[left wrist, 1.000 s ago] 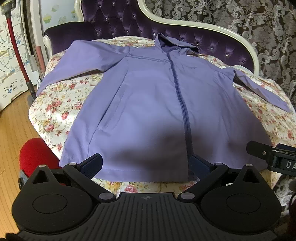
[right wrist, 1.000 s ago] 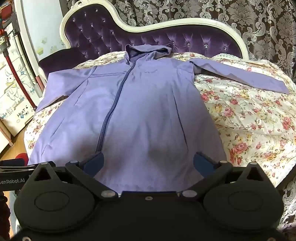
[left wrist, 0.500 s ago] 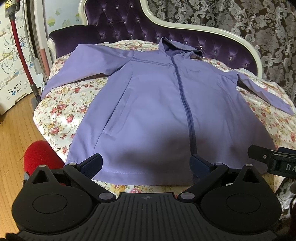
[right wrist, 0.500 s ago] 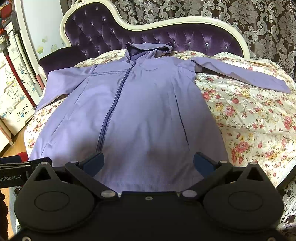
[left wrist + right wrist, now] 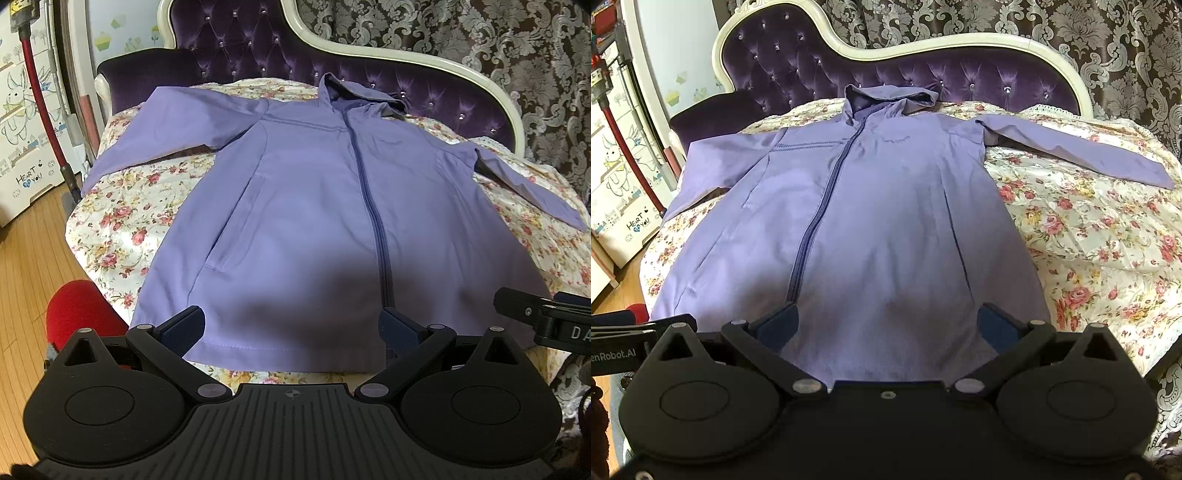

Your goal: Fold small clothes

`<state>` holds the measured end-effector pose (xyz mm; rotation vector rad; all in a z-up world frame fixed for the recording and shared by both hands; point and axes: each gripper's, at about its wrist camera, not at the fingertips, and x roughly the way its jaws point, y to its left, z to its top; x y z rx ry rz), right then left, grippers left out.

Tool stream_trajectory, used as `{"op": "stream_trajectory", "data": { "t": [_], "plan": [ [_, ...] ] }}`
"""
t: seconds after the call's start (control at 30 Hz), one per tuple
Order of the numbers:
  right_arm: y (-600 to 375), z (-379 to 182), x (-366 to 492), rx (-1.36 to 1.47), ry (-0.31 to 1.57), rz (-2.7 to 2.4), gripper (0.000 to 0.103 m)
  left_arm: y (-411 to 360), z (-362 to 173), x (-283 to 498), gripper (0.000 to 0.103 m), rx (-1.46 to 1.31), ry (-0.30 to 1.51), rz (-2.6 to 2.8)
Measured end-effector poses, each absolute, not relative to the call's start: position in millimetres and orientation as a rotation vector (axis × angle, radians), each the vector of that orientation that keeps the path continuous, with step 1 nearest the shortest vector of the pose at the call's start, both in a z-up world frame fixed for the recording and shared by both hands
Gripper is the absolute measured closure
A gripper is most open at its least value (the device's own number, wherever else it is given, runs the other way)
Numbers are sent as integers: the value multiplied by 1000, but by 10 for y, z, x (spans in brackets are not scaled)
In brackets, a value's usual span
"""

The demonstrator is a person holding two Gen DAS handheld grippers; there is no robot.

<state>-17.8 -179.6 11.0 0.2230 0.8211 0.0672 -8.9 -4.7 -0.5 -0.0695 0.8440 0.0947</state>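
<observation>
A small purple hooded zip jacket [image 5: 314,221] lies flat, front up, on a floral bedspread [image 5: 122,218], sleeves spread to both sides and hood toward the headboard. It also shows in the right wrist view [image 5: 886,229]. My left gripper [image 5: 291,328] is open and empty, hovering over the jacket's near hem, left of the zip. My right gripper [image 5: 886,325] is open and empty over the hem, right of the zip. The right gripper's side shows in the left wrist view [image 5: 546,317].
A purple tufted headboard [image 5: 923,74] with a cream frame stands behind the jacket. A red round object [image 5: 77,314] sits low at the bed's left side over the wooden floor [image 5: 22,258]. A white cabinet with drawings [image 5: 22,110] stands far left.
Both grippers have shifted slightly; the jacket sits a little more to the right and lower in the left wrist view. Both stay open and the jacket lies unchanged.
</observation>
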Motion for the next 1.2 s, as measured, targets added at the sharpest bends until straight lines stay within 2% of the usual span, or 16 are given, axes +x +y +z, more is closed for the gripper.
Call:
{"op": "stream_trajectory", "data": {
  "t": [0.77,1.2],
  "plan": [
    [-1758,29,44,240,846,76,1,35,-36,101,1,-96,843,63],
    [-1933,-25,429,330,802,81,1,169,40,481,2,-173,780,-18]
  ]
}}
